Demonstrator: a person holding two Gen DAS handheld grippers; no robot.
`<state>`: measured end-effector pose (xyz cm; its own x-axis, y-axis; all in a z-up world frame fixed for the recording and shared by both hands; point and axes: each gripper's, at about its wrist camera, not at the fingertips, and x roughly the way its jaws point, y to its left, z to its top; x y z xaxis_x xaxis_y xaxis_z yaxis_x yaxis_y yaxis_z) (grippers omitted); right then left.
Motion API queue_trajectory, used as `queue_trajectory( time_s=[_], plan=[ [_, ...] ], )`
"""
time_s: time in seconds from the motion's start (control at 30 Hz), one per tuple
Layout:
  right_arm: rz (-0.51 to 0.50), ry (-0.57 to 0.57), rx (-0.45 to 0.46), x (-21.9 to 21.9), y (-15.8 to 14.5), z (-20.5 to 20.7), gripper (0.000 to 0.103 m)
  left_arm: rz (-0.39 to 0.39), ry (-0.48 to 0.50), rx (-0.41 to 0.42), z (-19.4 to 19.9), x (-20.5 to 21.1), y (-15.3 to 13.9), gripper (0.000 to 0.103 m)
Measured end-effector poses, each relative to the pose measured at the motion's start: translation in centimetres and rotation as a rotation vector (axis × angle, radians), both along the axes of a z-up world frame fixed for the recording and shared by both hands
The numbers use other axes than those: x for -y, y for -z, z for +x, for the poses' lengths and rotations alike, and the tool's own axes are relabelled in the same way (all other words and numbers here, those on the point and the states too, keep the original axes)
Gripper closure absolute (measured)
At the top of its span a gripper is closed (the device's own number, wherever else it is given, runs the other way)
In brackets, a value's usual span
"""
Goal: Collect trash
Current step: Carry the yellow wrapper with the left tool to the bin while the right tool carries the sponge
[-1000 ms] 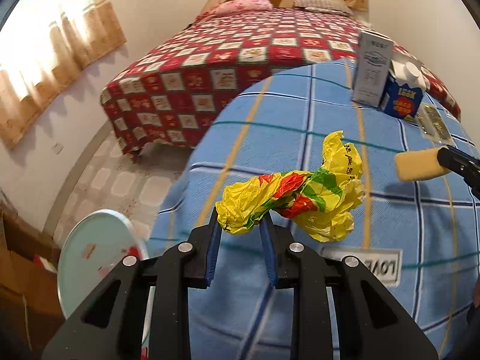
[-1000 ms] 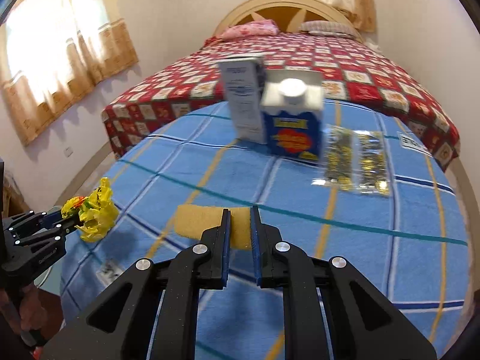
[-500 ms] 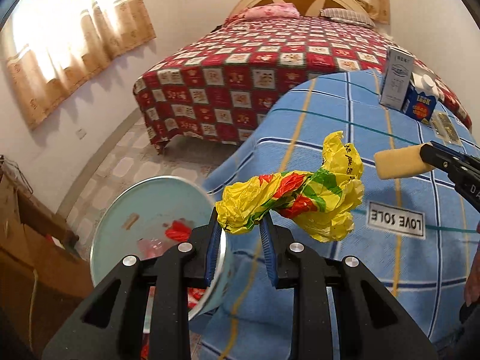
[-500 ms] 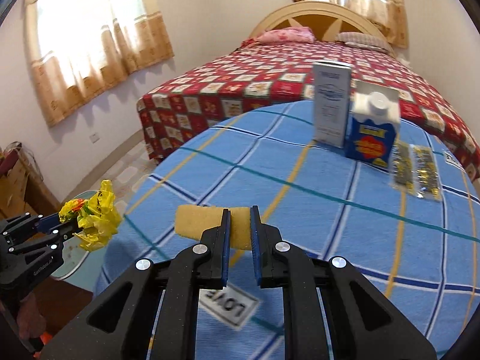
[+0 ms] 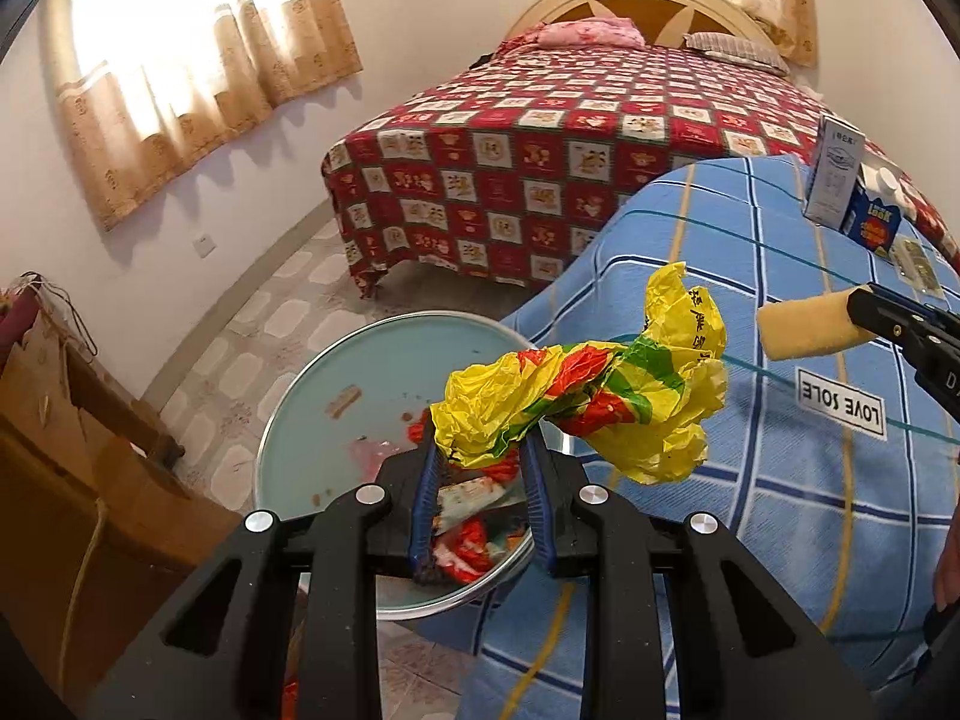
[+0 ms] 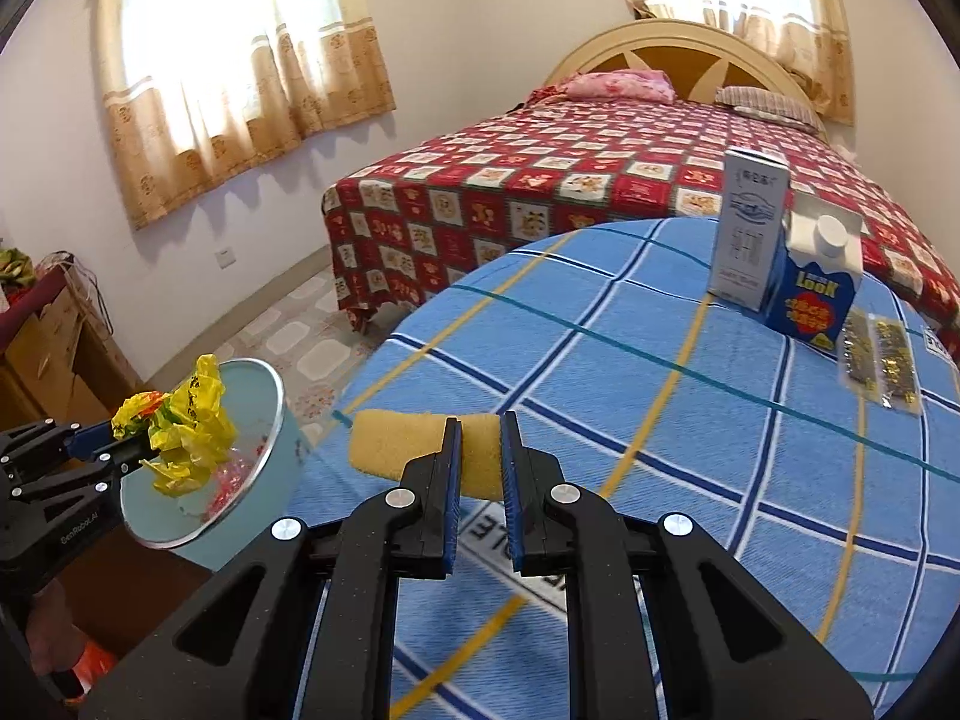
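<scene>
My left gripper [image 5: 480, 450] is shut on a crumpled yellow, red and green wrapper [image 5: 588, 402], held in the air over the pale blue trash bin [image 5: 312, 384] that stands on the floor beside the table. The right wrist view shows the same wrapper [image 6: 186, 426] over the bin [image 6: 264, 414], with the left gripper [image 6: 141, 450] at the far left. My right gripper [image 6: 480, 438] is shut on a yellow sponge [image 6: 390, 438], held above the blue checked tablecloth [image 6: 660, 420] near its left edge. The left wrist view catches that sponge [image 5: 804, 330] at the right.
A white carton [image 6: 750, 234], a blue carton [image 6: 816, 288] and a clear packet [image 6: 879, 360] stand at the table's far right. A bed with a red quilt [image 6: 570, 180] lies behind. Brown cardboard boxes [image 5: 66, 456] sit left of the bin, which holds red scraps.
Both grippers have swung left with their loads. The wrapper has gone from over the tablecloth to over the bin, and the sponge has neared the table's left edge.
</scene>
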<state>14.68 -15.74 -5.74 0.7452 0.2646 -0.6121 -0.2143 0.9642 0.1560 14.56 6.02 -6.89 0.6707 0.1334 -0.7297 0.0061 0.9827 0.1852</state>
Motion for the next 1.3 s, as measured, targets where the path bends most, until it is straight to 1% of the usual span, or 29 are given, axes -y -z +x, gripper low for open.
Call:
queue_trajectory(
  time_s=[0.43, 0.8, 1.1, 1.3],
  plan=[
    [-0.016, -0.046, 0.032, -2.9, -0.9, -1.2, 0.090, 0.010, -0.032, 0.025, -1.8, -2.5, -0.5, 0.077],
    [-0.032, -0.076, 0.037, -4.7, -0.9, -1.5, 0.090, 0.017, -0.059, 0.042, -2.7, -4.3, -0.7, 0.077],
    [-0.053, -0.100, 0.038, -6.5, -0.5, -1.3, 0.090, 0.022, -0.106, 0.032, -2.8, -6.9, 0.1, 0.077],
    [-0.066, -0.127, 0.041, -8.0, -0.5, -0.8, 0.090, 0.015, -0.132, 0.038, -2.9, -8.5, 0.2, 0.077]
  ],
)
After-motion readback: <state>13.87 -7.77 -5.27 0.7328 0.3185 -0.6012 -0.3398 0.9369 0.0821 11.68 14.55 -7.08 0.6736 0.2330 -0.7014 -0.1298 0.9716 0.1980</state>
